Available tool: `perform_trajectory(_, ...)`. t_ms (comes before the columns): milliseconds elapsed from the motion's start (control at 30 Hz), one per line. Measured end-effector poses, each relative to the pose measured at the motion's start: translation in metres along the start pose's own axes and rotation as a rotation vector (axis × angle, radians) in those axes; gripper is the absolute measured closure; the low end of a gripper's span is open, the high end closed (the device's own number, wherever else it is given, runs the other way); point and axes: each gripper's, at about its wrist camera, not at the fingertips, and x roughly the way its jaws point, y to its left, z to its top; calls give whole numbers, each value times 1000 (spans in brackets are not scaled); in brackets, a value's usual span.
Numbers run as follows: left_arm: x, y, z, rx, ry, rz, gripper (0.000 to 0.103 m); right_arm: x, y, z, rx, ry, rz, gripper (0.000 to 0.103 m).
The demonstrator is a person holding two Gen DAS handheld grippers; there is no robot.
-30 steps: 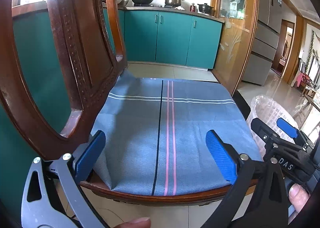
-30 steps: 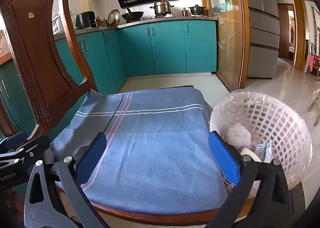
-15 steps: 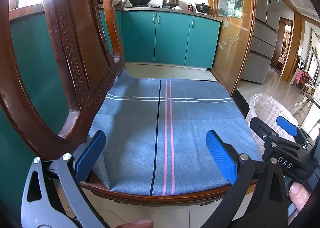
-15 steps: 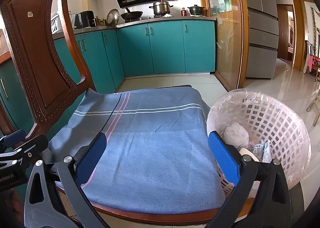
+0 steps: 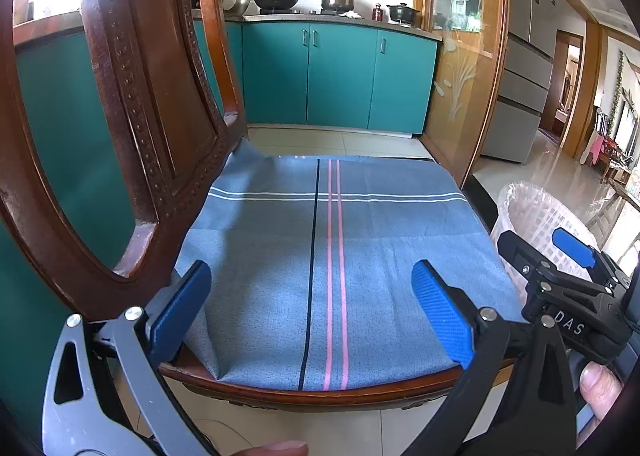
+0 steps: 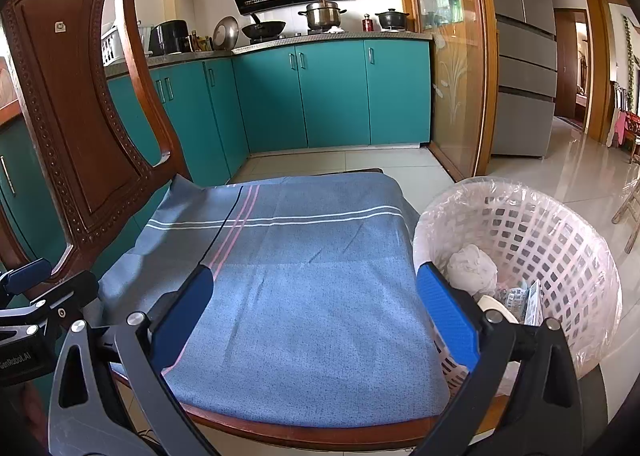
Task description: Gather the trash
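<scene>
A white lattice waste basket (image 6: 560,240) with a clear liner stands on the floor right of the chair; the left wrist view shows the basket (image 5: 532,212) too. Inside it lie a crumpled white tissue (image 6: 472,268) and a few wrappers (image 6: 520,298). My left gripper (image 5: 316,304) hangs open above the front of the chair's blue cloth (image 5: 328,256), holding nothing. My right gripper (image 6: 320,312) is open over the same cloth (image 6: 304,288), its right finger in front of the basket's near rim. No loose trash shows on the cloth.
The wooden chair back (image 6: 76,104) rises close on the left. Teal kitchen cabinets (image 6: 332,92) line the far wall, with pots on the counter. A glass-panelled wooden door frame (image 6: 452,56) and a grey fridge (image 6: 524,56) stand to the right. Glossy floor tiles (image 6: 580,160) spread beyond the basket.
Both grippers stay open. The views have shifted only slightly, with the chair and basket sliding a little lower and leftward in frame.
</scene>
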Motion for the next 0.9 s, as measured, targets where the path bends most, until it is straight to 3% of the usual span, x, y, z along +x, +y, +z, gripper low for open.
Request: perform_trajectory(900,0,-4,-3,13,8,-8,3,2,-1,-2,-8,9,0,4)
